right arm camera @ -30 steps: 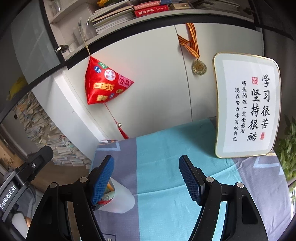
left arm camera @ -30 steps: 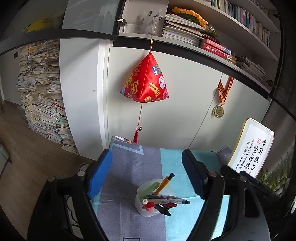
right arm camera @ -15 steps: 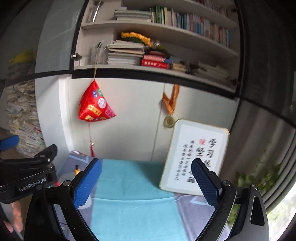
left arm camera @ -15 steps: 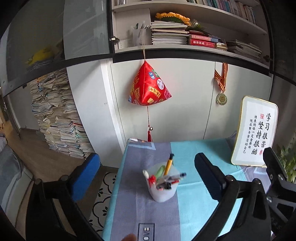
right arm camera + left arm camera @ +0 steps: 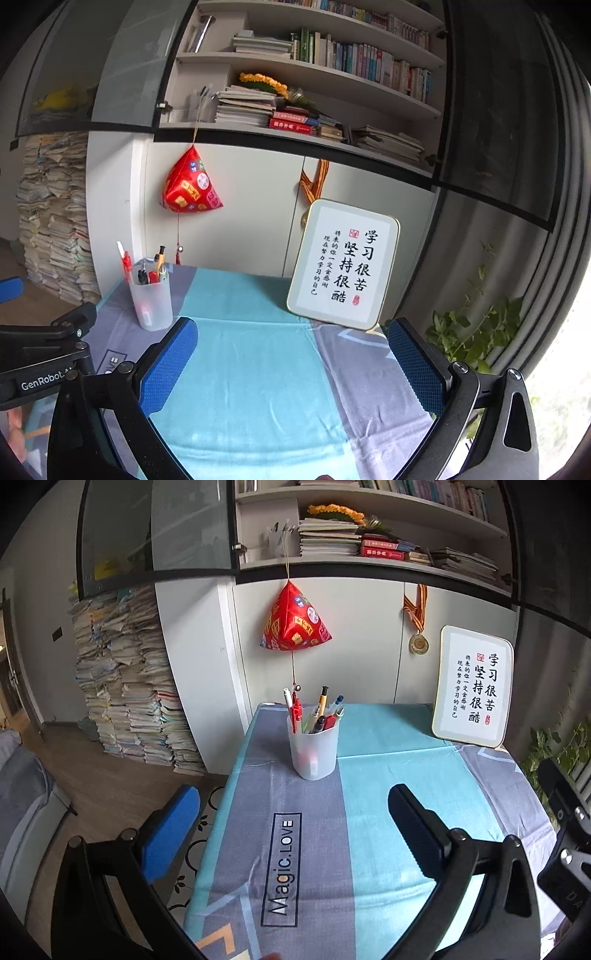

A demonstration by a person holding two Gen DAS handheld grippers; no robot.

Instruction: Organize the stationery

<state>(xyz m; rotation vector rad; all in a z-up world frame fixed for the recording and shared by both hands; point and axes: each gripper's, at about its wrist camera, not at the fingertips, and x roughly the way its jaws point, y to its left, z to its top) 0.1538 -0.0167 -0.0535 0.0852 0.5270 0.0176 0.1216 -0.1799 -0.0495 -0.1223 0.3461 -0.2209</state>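
1 pen cup, 1 framed calligraphy sign, 1 red pyramid ornament, 1 medal, 2 grippers

Daylight scene, evenly bright, no lamps visible. Light enters from the right: the window strip at the right edge of the right wrist view is blown out white. Soft shadows only; the translucent white plastic pen cup casts a faint one on the blue-and-grey tablecloth. Dull reflections on the grey glass cabinet door far left. Strong fisheye bending of the white bookshelves, black vignette in corners. Centre sharp, edges slightly soft.
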